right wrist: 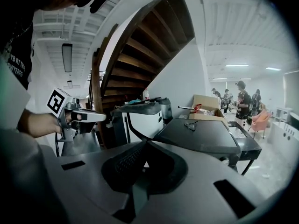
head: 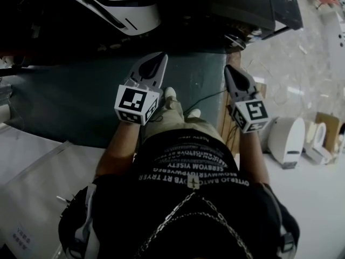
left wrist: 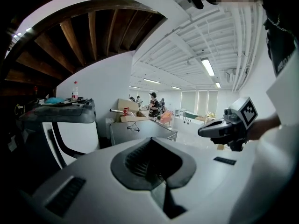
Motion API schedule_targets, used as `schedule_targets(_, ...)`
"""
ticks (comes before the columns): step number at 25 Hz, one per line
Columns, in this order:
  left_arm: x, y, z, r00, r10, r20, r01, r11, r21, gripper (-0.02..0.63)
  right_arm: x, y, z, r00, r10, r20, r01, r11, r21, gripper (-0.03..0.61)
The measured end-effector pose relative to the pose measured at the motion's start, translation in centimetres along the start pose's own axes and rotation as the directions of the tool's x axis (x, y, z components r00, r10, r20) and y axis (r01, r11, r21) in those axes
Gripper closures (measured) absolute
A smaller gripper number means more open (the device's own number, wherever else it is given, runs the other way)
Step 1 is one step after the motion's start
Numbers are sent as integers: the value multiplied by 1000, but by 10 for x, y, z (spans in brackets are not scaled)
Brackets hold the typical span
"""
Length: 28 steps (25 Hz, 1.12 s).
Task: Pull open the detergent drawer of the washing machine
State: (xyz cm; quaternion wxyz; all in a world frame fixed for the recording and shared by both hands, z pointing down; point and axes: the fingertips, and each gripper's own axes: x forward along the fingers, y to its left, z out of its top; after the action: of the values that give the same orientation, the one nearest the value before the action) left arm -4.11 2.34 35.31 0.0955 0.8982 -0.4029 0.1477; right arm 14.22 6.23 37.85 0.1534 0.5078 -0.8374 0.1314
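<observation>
A white washing machine [head: 121,7] with a dark curved stripe stands ahead of me; it also shows in the left gripper view [left wrist: 70,129] and the right gripper view [right wrist: 140,120]. I cannot make out its detergent drawer. My left gripper [head: 156,59] is shut and empty, held in the air short of the machine. My right gripper [head: 232,70] is beside it, also shut with nothing in it. Each shows in the other's view: the right gripper [left wrist: 205,130] and the left gripper [right wrist: 100,117]. Both jaw pairs meet at their tips.
A dark grey flat-topped appliance [right wrist: 201,134] with a front knob [right wrist: 225,161] stands to the right of the white machine. A dark teal surface [head: 70,96] lies under the grippers. A wooden staircase [right wrist: 140,45] rises behind. Cardboard boxes [right wrist: 205,104] and people stand further back.
</observation>
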Motion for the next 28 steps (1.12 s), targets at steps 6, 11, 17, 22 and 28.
schedule_targets(6,18,34,16,1000,-19,9,19,1000,15,609,30,-5,22,1000,-11,29,11,1000,4,575)
schedule_targets(11,39,64,24,999,-43,19,43,999,25,610,59,-11,29,999,-34,6,34,999,5,575)
schedule_targets(17,61,97,36,996,-82,24,80,996,48,611,87,-11,41,997,-73,15,72,996,60,575)
schedule_targets(22,69,121,35,996,-92,20,91,995,40,609,103,-13,39,993,-115,-19,116,990,77,577)
schedule_targets(28,67,138,33,993,-115,29,114,992,50,610,113,8,49,992,-124,-38,125,991,39,575)
